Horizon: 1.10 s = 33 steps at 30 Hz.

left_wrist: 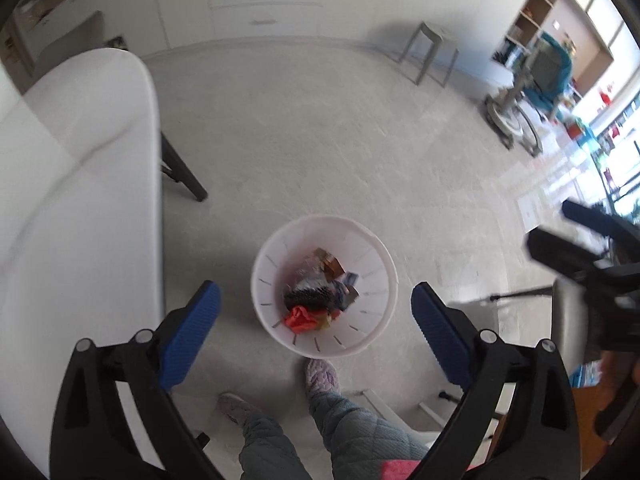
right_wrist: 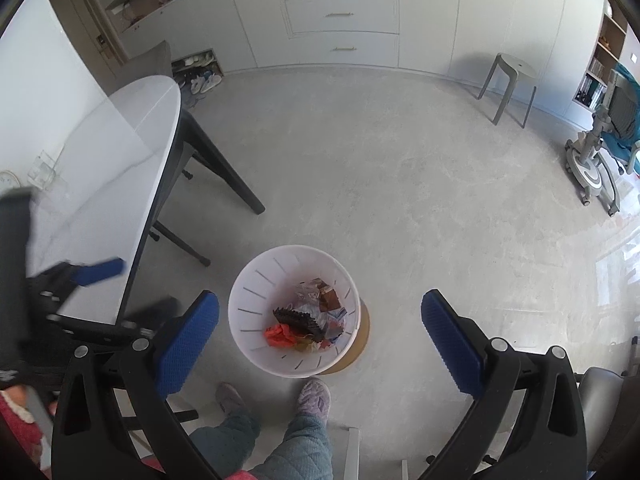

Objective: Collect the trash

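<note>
Left tool spread wide, nothing between its pads, hovering over white bin on the floor beside the tabletop; right tool also spread and empty. Trash sits inside bin: crumpled wrappers, probably light, soft, crushable; pinch a raised fold.

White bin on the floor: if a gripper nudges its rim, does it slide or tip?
The bin probably slides easily: thin slotted plastic on smooth floor. It looks light, holding only wrappers at the bottom. Being tall and tapering downward, it could tip under a high push.
</note>
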Motion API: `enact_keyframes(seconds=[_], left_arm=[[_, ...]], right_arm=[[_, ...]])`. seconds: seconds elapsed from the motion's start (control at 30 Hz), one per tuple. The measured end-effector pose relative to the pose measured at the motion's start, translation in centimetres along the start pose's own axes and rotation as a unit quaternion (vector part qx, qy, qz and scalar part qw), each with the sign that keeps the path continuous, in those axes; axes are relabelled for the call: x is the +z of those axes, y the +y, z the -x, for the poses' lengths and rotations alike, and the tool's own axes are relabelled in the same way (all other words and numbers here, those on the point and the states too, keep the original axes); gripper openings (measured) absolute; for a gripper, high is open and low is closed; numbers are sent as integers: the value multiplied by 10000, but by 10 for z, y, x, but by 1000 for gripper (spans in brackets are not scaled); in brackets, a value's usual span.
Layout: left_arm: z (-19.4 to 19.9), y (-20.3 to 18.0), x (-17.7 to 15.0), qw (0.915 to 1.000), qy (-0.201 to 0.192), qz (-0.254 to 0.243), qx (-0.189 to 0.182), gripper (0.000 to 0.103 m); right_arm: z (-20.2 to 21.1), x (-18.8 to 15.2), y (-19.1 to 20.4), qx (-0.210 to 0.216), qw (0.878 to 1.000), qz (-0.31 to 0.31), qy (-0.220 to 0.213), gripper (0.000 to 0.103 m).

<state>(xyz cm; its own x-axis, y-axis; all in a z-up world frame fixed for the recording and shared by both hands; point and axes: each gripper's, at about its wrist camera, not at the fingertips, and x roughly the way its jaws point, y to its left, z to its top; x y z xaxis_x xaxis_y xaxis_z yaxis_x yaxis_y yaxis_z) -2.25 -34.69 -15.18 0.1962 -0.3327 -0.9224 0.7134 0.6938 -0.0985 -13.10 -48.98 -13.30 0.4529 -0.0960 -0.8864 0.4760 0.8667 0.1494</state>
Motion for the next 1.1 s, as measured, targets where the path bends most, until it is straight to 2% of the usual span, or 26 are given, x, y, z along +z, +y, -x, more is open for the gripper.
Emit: enact_keyframes(seconds=[0.17,0.3,0.5,0.67,0.8,1.1], left_arm=[[47,41,-9,9977,-348,428,392,92],[88,81,-24,9914,-607,900,732,94],[146,142,-54,9734,-881,1646,1329,95],[185,176,-71,9569,-1075,2082,1719,95],[200,190,-81,9497,-1106,2270,1851,95],[211,195,-75,9472,-1156,2321,1888,95]], right_arm=[[-12,5,34,273,9993,227,130,101],[-10,14,83,494,9963,697,50,101],[8,32,161,929,9858,1384,-199,100],[32,42,219,1257,9729,1885,-462,101],[43,43,245,1392,9650,2144,-594,101],[55,51,270,1403,9610,2292,-657,101]])
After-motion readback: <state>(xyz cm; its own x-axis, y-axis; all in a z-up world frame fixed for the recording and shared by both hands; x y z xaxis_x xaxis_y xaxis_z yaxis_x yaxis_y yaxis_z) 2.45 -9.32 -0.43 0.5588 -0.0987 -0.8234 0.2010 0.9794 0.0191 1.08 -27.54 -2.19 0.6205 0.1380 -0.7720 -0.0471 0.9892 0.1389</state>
